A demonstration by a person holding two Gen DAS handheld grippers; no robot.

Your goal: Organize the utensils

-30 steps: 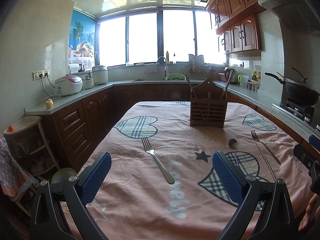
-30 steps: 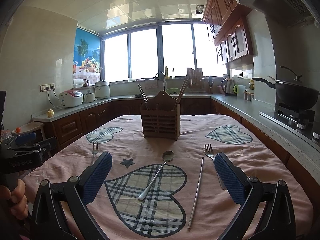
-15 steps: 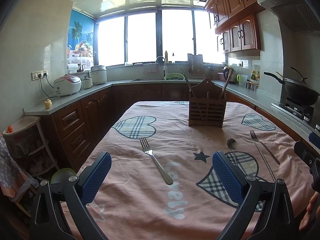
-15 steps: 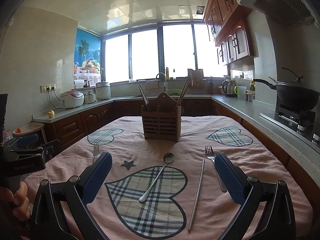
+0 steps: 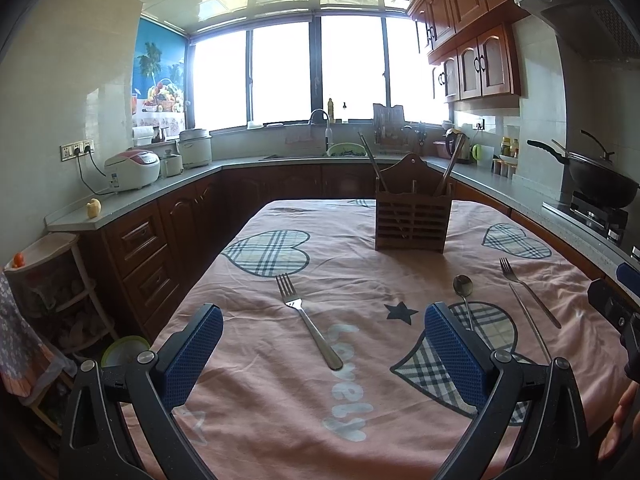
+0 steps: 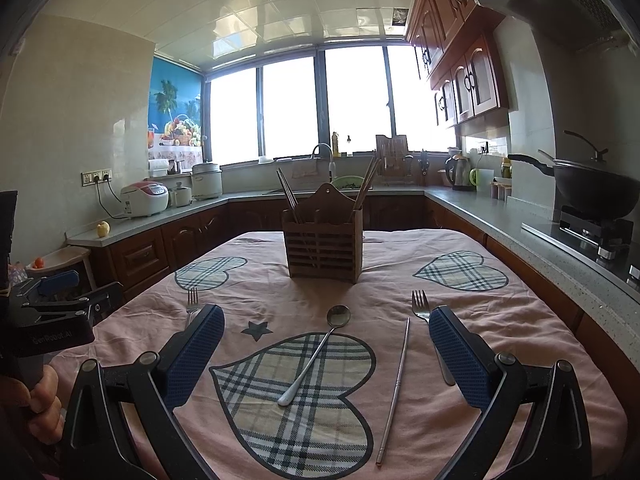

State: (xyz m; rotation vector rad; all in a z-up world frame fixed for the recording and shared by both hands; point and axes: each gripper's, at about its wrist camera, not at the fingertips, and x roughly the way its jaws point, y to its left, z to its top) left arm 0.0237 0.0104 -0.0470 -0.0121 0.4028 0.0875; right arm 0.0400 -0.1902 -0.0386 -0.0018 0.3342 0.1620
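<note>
Though wide apart, both tools [image 5: 323, 344] [image 6: 326, 346] empty.

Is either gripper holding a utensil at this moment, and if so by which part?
Nothing is held. The left gripper and right gripper are both open and empty; the left metal fork, long-handled metal spoon and single metal chopstick lie on the pink tablecloth.

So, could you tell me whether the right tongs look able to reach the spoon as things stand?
Probably yes: the right tongs are open and empty, and the spoon lies flat on the tablecloth straight ahead between the pads, with nothing over it.
</note>
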